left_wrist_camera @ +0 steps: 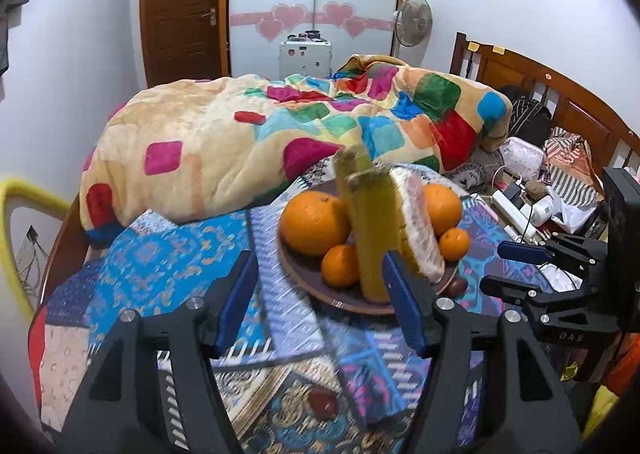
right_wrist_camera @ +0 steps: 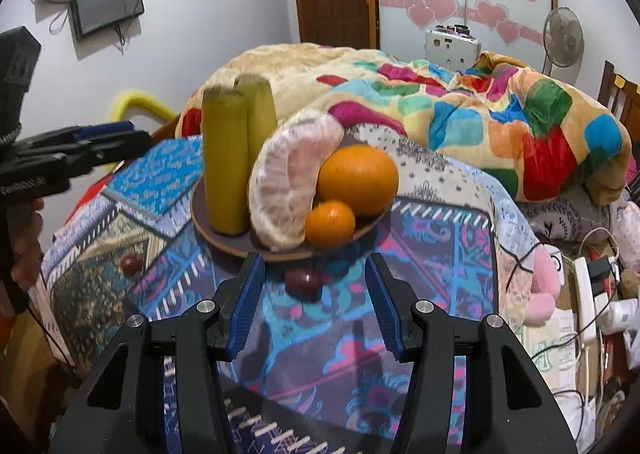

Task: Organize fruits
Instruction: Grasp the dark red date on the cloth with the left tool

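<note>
Brown plate point(right_wrist_camera: 208, 232) on patterned bedspread point(right_wrist_camera: 440, 254), near middle of bed. On plate: two upright yellow-green cylinders point(right_wrist_camera: 226, 162), peeled pomelo segment point(right_wrist_camera: 280, 190) leaning beside them, large orange point(right_wrist_camera: 358, 180), small mandarin point(right_wrist_camera: 330, 223) touching it in front. Left view shows second large orange point(left_wrist_camera: 314, 223) and second mandarin point(left_wrist_camera: 340, 265) on plate's other side.

Dark red fruit point(right_wrist_camera: 303, 281) on bedspread just beside plate rim; another red fruit point(right_wrist_camera: 131, 264) further left.

Right gripper point(right_wrist_camera: 315, 304): jaws spread, nothing held, fruit ahead between them. Left gripper point(left_wrist_camera: 320, 302): jaws spread, nothing held, off plate.

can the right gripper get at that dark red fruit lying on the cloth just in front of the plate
Probably yes. The right gripper is open, and the dark red fruit lies on the cloth just ahead between its fingers, nothing between them. The plate rim sits close behind it.
</note>
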The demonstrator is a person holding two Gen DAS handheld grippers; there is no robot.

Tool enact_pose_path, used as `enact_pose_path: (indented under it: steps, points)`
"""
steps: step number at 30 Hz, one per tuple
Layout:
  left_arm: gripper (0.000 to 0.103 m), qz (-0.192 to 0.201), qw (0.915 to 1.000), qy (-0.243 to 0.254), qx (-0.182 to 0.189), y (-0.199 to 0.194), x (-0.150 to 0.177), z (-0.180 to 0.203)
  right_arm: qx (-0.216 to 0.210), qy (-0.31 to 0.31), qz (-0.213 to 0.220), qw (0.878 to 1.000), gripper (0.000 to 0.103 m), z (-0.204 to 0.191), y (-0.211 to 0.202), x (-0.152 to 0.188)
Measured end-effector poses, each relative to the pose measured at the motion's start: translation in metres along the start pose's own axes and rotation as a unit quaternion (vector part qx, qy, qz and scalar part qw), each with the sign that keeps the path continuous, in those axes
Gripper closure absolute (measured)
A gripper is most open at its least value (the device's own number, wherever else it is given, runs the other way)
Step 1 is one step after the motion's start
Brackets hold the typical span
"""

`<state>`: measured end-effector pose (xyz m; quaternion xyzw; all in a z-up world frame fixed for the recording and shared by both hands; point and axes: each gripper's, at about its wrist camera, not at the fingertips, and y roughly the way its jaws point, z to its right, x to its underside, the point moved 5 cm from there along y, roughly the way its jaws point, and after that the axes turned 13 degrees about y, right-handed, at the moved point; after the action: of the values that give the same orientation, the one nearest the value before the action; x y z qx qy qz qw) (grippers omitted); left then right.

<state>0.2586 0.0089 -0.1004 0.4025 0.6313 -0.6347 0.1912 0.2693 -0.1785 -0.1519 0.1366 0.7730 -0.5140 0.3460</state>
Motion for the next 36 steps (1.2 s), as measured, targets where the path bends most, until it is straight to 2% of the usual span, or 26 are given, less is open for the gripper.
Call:
enact_pose_path:
  steps: [11, 13, 15, 17, 26, 32, 36]
  points:
    - [0.034, -0.047, 0.9989, 0.003, 0.004, 0.025, 0.042, -0.013, -0.019, 0.009, -0.058, 0.998, 0.055, 0.001, 0.037, 0.008]
    - [0.034, -0.053, 0.9986, -0.001, 0.008, 0.031, 0.048, -0.015, -0.012, 0.005, -0.052, 0.999, 0.059, 0.001, 0.039, 0.008]
    - [0.034, -0.058, 0.9983, 0.001, 0.009, 0.033, 0.052, -0.015, -0.007, 0.003, -0.048, 0.999, 0.072, 0.002, 0.039, 0.008]
    - [0.034, -0.063, 0.9979, 0.002, 0.010, 0.035, 0.056, -0.015, -0.008, 0.004, -0.048, 0.999, 0.080, 0.002, 0.039, 0.008]
    - [0.034, -0.066, 0.9977, -0.001, 0.017, 0.018, 0.064, -0.010, -0.005, -0.014, -0.039, 0.999, 0.081, -0.006, 0.017, 0.021]
    - [0.034, -0.074, 0.9967, 0.011, 0.030, 0.008, 0.076, 0.007, -0.014, -0.009, -0.029, 0.999, 0.081, -0.009, -0.003, 0.026]
    - [0.044, -0.092, 0.9950, 0.022, 0.032, 0.011, 0.088, 0.018, -0.008, -0.018, -0.024, 1.000, 0.081, -0.012, -0.009, 0.031]
